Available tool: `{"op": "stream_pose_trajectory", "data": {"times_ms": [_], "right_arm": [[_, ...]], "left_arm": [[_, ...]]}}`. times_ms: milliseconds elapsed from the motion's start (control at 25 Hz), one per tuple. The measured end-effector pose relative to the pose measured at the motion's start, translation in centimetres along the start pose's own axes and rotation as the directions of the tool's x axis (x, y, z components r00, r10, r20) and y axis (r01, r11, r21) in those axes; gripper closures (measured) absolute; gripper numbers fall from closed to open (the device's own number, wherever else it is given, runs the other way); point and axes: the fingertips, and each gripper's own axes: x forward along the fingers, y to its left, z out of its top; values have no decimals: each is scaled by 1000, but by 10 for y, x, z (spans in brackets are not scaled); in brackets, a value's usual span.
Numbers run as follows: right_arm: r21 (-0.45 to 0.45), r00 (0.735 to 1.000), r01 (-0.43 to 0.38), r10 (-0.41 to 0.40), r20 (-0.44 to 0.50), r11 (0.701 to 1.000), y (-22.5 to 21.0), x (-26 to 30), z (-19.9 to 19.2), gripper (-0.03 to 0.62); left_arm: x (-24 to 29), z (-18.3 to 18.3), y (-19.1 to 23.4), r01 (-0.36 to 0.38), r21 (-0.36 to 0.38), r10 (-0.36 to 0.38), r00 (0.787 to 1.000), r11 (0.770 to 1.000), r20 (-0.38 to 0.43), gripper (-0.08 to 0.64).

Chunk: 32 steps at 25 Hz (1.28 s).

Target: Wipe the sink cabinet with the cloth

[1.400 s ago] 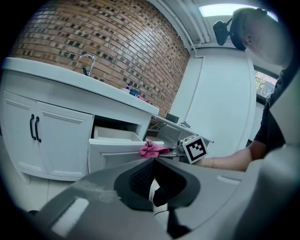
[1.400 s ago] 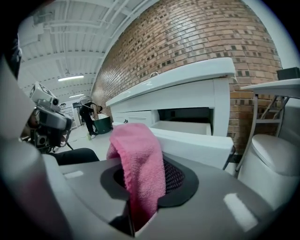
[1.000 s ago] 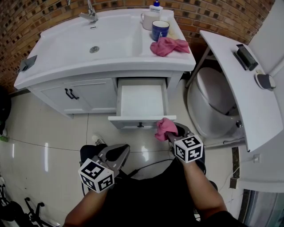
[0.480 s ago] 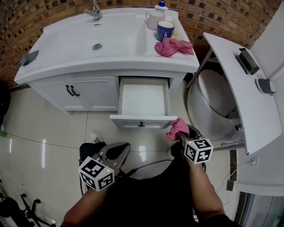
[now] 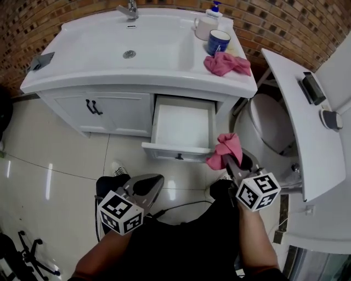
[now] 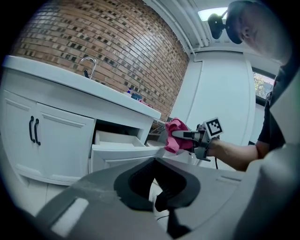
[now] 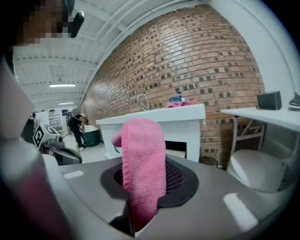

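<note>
The white sink cabinet [image 5: 118,112] stands ahead with its right drawer [image 5: 184,127] pulled open and empty. My right gripper [image 5: 227,159] is shut on a pink cloth [image 5: 225,147], held in the air just right of the drawer's front, near the toilet. In the right gripper view the pink cloth [image 7: 140,164] stands up between the jaws of the right gripper [image 7: 139,194]. My left gripper [image 5: 148,183] hangs low over the floor, shut and holding nothing. In the left gripper view the left gripper [image 6: 161,199] points at the cabinet doors [image 6: 47,140] and drawer [image 6: 119,143].
A second pink cloth [image 5: 226,63], a blue mug [image 5: 218,41], a white cup [image 5: 204,27] and a soap bottle [image 5: 214,7] sit on the counter's right end. The faucet [image 5: 130,9] is at the back. A toilet [image 5: 271,123] and a white shelf [image 5: 299,118] stand right.
My right gripper has carried the pink cloth to the right, away from the drawer's front corner and toward the toilet. The left gripper has stayed put.
</note>
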Motion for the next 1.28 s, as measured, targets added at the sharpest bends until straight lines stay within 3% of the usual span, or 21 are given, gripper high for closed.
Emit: {"op": "stream_pose_trajectory", "data": {"times_ms": [120,280,440,840,1280], "right_arm": [[-30,992,-123,122,-14,992,52,39,4,497],[-56,963,-269,267,-38,962,132,92,1,497],[-72,933,-354,347,-97,933,185,129,-16,497],[-59,937,-331,320,-141,942,184,147,-30,497],[-39,961,-238,230,-157,970,133,121,-37,497]], "left_arm": [[-5,1,6,-9,-13,9,1000,1000,7,555],[-15,-2,13,-29,-26,29,1000,999,6,555],[-29,-2,19,-58,-30,58,998,998,12,555],[-49,-3,24,-90,-39,91,996,995,26,555],[-32,1,12,-33,-14,33,999,999,17,555]]}}
